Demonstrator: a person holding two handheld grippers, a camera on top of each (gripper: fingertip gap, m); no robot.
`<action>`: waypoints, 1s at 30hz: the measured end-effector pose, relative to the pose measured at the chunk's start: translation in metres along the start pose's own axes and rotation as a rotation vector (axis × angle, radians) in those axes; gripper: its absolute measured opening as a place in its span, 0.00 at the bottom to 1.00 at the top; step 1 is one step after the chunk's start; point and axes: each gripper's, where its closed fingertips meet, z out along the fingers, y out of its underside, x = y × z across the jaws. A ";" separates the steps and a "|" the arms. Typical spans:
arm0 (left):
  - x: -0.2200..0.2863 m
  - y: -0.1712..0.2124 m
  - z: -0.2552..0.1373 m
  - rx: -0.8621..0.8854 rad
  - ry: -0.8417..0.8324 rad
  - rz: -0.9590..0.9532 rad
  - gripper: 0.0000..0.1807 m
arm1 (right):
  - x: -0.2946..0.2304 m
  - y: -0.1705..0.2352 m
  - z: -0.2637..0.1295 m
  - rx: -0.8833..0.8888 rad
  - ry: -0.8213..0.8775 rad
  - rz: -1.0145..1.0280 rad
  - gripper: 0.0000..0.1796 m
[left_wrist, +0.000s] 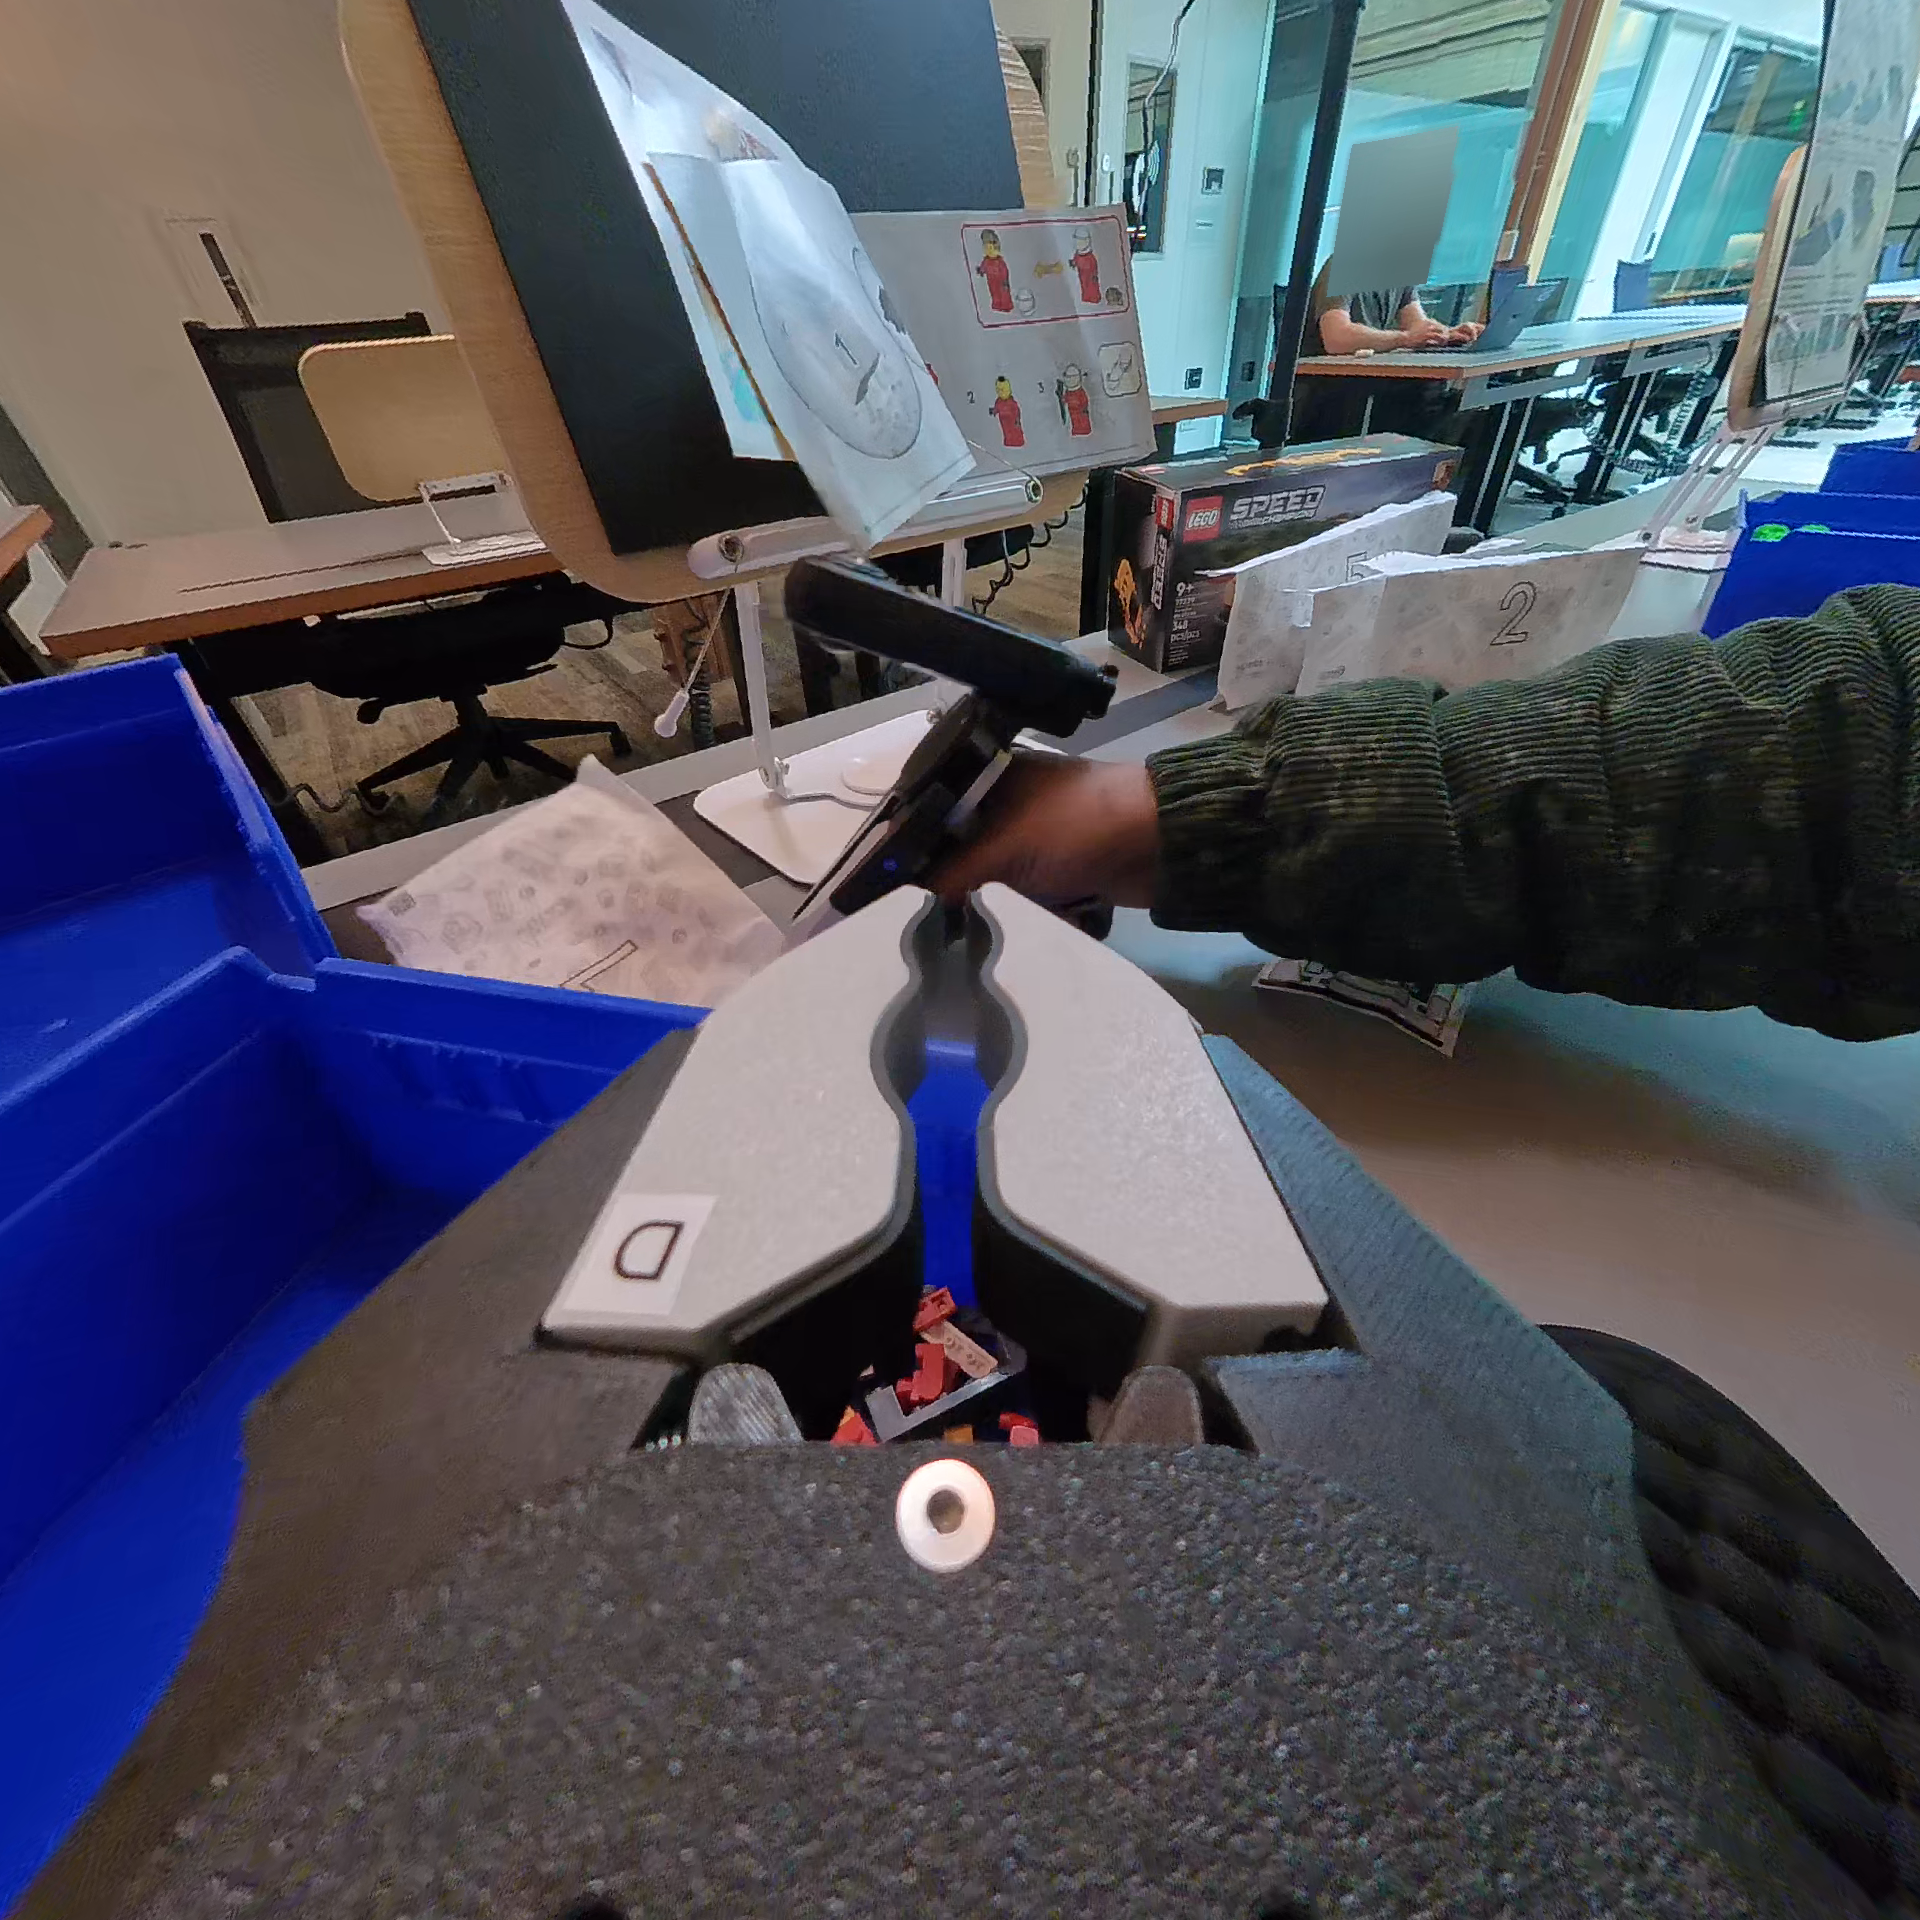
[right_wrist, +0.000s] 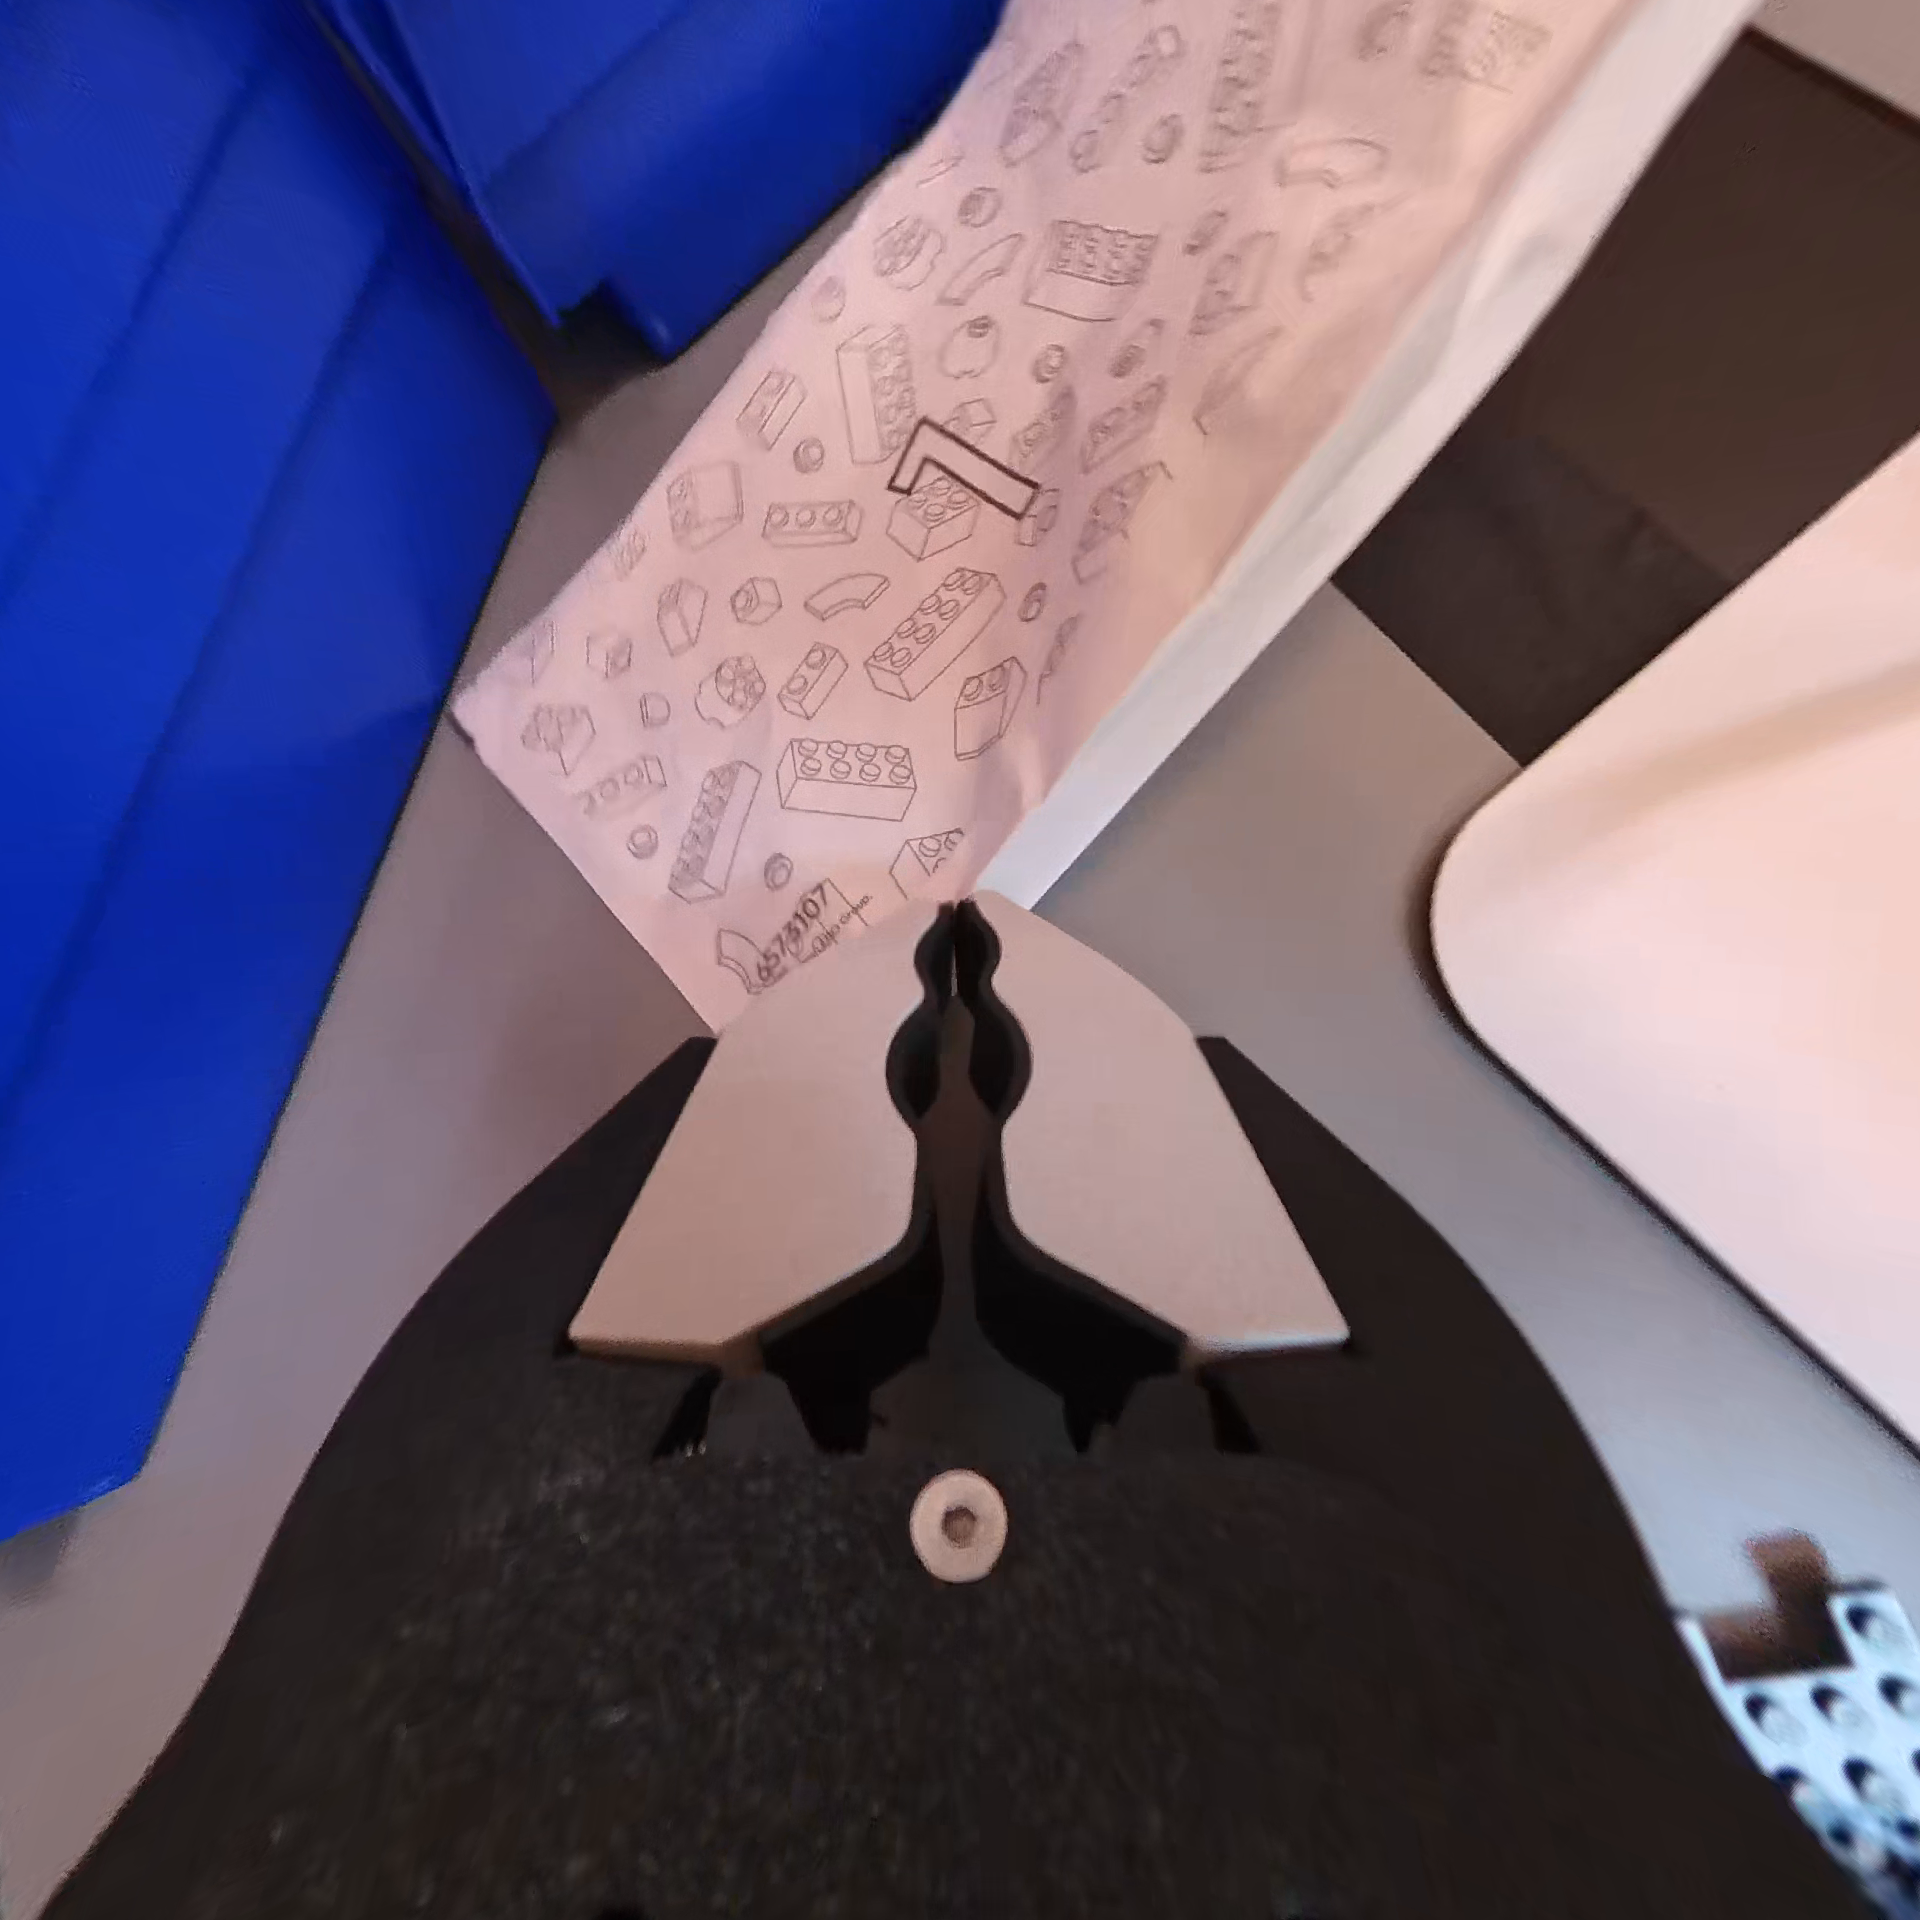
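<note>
Pinching the near corner of a white paper bag printed with brick outlines (right_wrist: 883, 540), the right gripper (right_wrist: 958, 914) is squeezing its fingers together, blue plastic bin (right_wrist: 208, 623) just left. The left gripper (left_wrist: 951, 925) is sitting slightly spread, empty, over small red bricks (left_wrist: 940, 1371).

Left side: a blue bin (left_wrist: 208, 1091) stands against the table edge, its walls closing that flank; loose bricks (left_wrist: 940, 1382) lie in it under the left gripper (left_wrist: 951, 930). Ahead, a white paper bag (right_wrist: 883, 540) lies flat beside the bin, the right gripper (right_wrist: 958, 914) at its near corner with jaws together. The white stand base (right_wrist: 1714, 1039) blocks the right. Bare grey table (left_wrist: 1558, 1195) lies open to the right, crossed above by a green sleeve (left_wrist: 1558, 821). Further bags (left_wrist: 1455, 623) and a box (left_wrist: 1278, 540) close the far edge.
</note>
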 end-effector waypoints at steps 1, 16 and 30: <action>0.001 0.000 0.000 0.000 0.002 -0.001 0.02 | -0.002 0.002 -0.006 0.013 -0.009 0.019 0.04; 0.103 0.007 0.024 -0.077 0.463 -0.257 0.05 | -0.035 0.072 -0.179 0.494 -0.276 0.543 0.00; 0.123 -0.012 0.120 0.055 0.532 -0.940 0.20 | -0.068 0.077 -0.296 0.983 -0.390 0.281 0.00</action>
